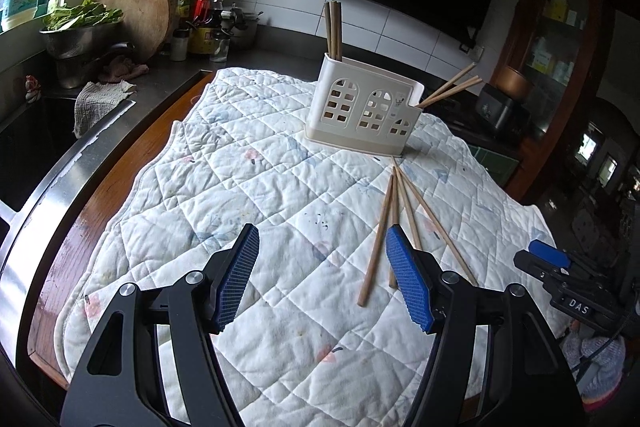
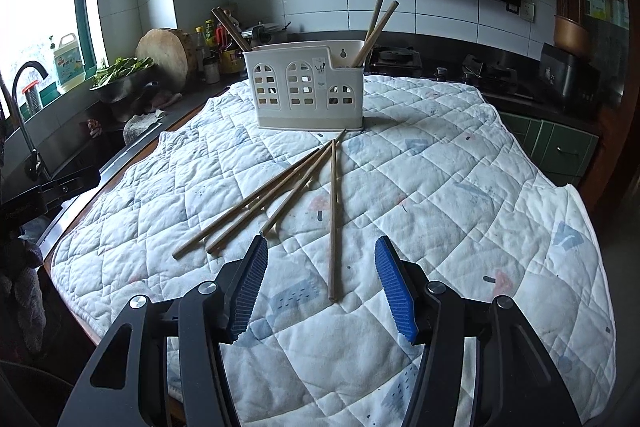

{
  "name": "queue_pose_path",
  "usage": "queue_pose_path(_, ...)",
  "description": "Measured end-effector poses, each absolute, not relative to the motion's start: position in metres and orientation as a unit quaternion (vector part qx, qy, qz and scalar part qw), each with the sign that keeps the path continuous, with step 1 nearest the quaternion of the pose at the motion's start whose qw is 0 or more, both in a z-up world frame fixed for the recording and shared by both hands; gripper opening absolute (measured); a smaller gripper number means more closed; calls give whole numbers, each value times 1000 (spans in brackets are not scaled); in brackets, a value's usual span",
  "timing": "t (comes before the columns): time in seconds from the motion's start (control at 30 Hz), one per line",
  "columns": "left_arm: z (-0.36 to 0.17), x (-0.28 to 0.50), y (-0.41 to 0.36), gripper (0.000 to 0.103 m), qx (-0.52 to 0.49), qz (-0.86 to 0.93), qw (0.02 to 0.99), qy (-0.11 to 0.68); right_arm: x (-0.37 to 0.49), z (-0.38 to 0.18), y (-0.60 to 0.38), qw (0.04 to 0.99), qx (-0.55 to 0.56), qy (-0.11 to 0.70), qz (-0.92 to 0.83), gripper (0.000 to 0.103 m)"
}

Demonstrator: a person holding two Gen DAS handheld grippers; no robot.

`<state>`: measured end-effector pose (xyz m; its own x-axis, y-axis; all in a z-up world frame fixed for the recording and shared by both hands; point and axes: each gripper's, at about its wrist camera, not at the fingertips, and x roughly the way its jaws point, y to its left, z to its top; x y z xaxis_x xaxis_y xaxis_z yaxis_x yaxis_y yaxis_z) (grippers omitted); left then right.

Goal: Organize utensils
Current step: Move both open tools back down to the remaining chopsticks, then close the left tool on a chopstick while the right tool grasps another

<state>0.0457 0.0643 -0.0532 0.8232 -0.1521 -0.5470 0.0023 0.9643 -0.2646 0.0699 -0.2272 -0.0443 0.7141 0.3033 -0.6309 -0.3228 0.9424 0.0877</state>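
Note:
A cream utensil holder (image 1: 362, 109) with arched cut-outs stands on a white quilted cloth (image 1: 248, 195); it also shows in the right wrist view (image 2: 306, 91). Chopsticks stand in its left end (image 1: 333, 29) and lean out of its right end (image 1: 452, 89). Several loose wooden chopsticks (image 1: 396, 223) lie fanned on the cloth in front of it, also seen from the right wrist (image 2: 288, 191). My left gripper (image 1: 322, 247) is open and empty, left of the loose chopsticks. My right gripper (image 2: 322, 259) is open and empty, with one chopstick's (image 2: 332, 227) near end between its fingers' line.
A sink (image 1: 36, 143) and a counter with a colander of greens (image 1: 80, 27), a round wooden board (image 1: 138, 13) and bottles (image 1: 200, 19) lie to the left. A stove (image 2: 396, 57) and a dark appliance (image 2: 568, 75) stand behind the cloth. The cloth's right edge (image 2: 576, 211) drops off.

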Motion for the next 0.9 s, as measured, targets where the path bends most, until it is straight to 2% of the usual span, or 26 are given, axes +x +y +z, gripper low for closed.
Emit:
queue_pose_path(0.4,-72,47,62,66,-133,-44,940,312,73,-58,-230,919,0,352,179,54)
queue_pose_path(0.7,-89,52,47,64,-115,-67,933,336,82,-72,-231,912,2,372,171,41)
queue_pose_path(0.9,-101,62,33,38,-106,-93,924,355,93,-83,-229,904,8,391,175,33)
